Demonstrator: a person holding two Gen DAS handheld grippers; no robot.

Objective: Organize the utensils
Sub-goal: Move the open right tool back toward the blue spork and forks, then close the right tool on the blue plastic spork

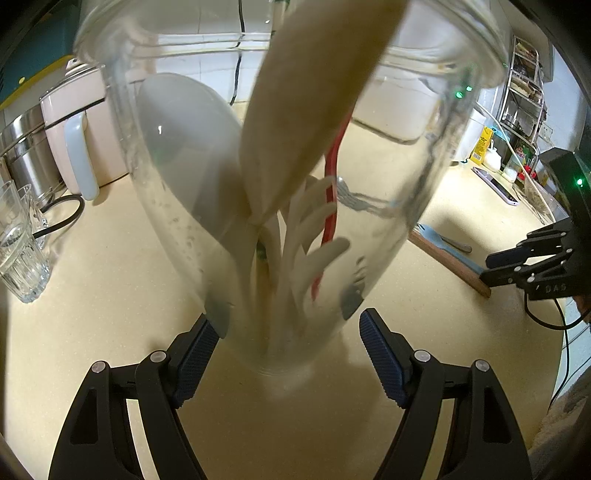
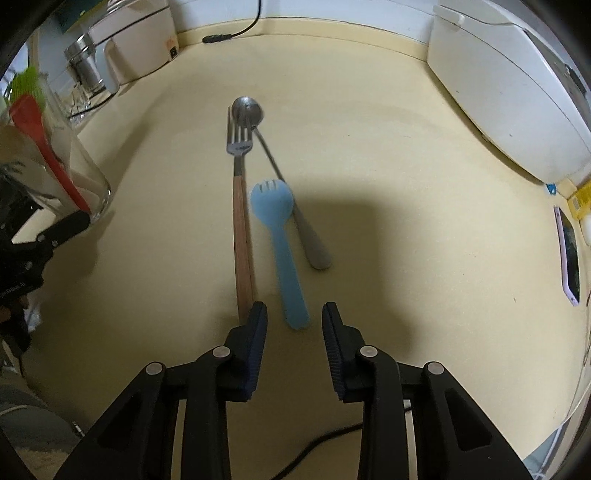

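Note:
A clear glass jar (image 1: 388, 192) stands on the counter between the fingers of my open left gripper (image 1: 288, 354); the left pad seems to touch its base, the right pad stands apart. It holds a wooden spatula (image 1: 306, 110), a white spoon (image 1: 184, 140), white forks (image 1: 314, 229) and a red utensil (image 1: 330, 206). The jar also shows in the right wrist view (image 2: 88, 173). My right gripper (image 2: 293, 325) is open just above the handle end of a blue spork (image 2: 280, 243). A wood-handled fork (image 2: 240, 206) and a metal spoon (image 2: 273, 166) lie beside it.
A pink appliance (image 1: 85, 122), steel pot (image 1: 26, 155) and drinking glass (image 1: 18, 251) stand at the left. A white appliance (image 2: 517, 85) is at the back right, a phone (image 2: 570, 254) at the right edge. A cable (image 2: 236, 26) runs along the back wall.

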